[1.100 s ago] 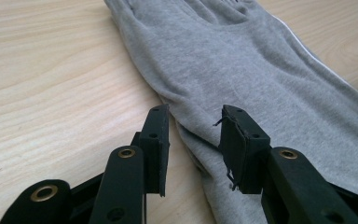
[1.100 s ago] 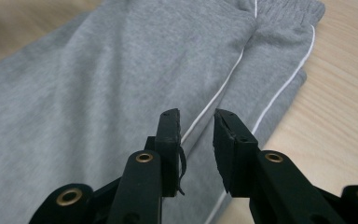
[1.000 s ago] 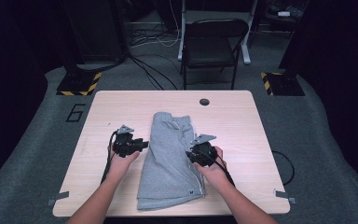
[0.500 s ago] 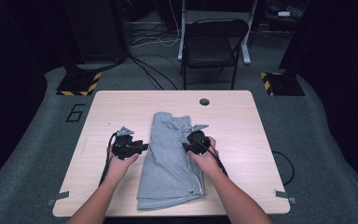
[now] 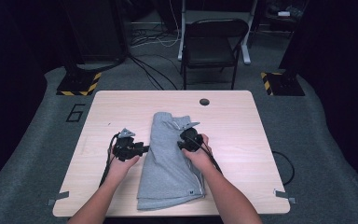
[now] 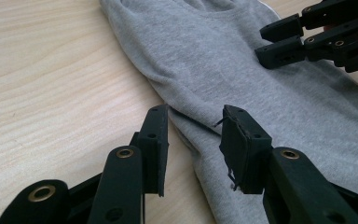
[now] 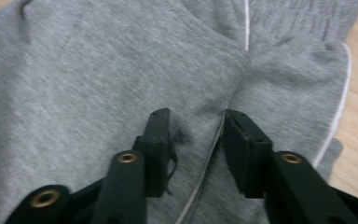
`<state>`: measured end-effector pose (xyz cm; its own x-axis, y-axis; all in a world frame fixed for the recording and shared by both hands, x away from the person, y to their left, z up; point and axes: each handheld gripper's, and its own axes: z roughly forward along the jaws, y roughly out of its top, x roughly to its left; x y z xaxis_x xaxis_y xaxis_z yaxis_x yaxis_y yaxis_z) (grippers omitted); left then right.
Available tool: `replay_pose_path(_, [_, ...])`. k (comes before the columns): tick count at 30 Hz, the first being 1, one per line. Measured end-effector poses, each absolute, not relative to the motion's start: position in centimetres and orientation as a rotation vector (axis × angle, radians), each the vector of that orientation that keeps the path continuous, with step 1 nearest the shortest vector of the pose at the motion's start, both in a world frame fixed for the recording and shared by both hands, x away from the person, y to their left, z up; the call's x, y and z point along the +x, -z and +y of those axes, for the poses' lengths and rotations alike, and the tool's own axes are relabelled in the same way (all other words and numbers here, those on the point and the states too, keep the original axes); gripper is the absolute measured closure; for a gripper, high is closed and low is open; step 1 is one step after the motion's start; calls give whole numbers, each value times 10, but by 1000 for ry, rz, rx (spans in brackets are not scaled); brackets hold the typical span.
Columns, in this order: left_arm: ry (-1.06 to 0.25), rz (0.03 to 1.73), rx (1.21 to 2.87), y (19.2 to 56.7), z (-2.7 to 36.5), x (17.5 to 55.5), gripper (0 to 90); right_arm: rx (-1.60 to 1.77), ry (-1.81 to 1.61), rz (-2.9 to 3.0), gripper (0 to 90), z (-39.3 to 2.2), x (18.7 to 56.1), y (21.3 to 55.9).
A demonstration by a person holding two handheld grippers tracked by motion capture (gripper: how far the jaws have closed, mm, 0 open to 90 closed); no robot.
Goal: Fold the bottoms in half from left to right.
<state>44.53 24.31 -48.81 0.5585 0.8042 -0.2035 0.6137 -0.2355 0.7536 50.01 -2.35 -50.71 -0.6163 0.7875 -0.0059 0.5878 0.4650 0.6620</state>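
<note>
A pair of grey shorts (image 5: 168,163) is laid folded lengthwise on the wooden surface (image 5: 242,126), its long axis running from the person's edge toward the far side, the waistband end farther away. The left gripper (image 5: 140,150) is held at the garment's left edge, about halfway along; in the left gripper view its fingers (image 6: 156,144) are spread, with the folded edge of the cloth lying in the gap between them, not yet pinched. The right gripper (image 5: 182,142) is held over the cloth toward its right side and a little farther up; in the right gripper view its fingers (image 7: 161,142) are likewise spread, straddling a seam, and contact cannot be confirmed. Both grippers are judged about equally near to a grasp, the left at an edge, the right over the fabric's body.

The surface is otherwise bare apart from a small round hole (image 5: 204,101) near its far edge. Beyond it a dark folding chair (image 5: 214,44), floor cables (image 5: 149,70) and two striped stand bases (image 5: 79,84) are seen on grey carpet.
</note>
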Motion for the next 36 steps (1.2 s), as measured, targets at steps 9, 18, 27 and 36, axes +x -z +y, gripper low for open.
replay_pose_path(9, [-272,1148,1971,490,240,444,614,1126,-929,2370,843,-25,494,498])
replay_pose_path(18, [-274,1144,2015,500,234,445,612,1038,-982,2256,852,-35,478,465])
replay_pose_path(27, [-279,1114,2112,511,223,446,613,1130,-931,2233,848,-63,480,464])
replay_pose_path(36, [-277,1130,2071,507,227,445,613,1205,-810,2296,810,-66,492,504])
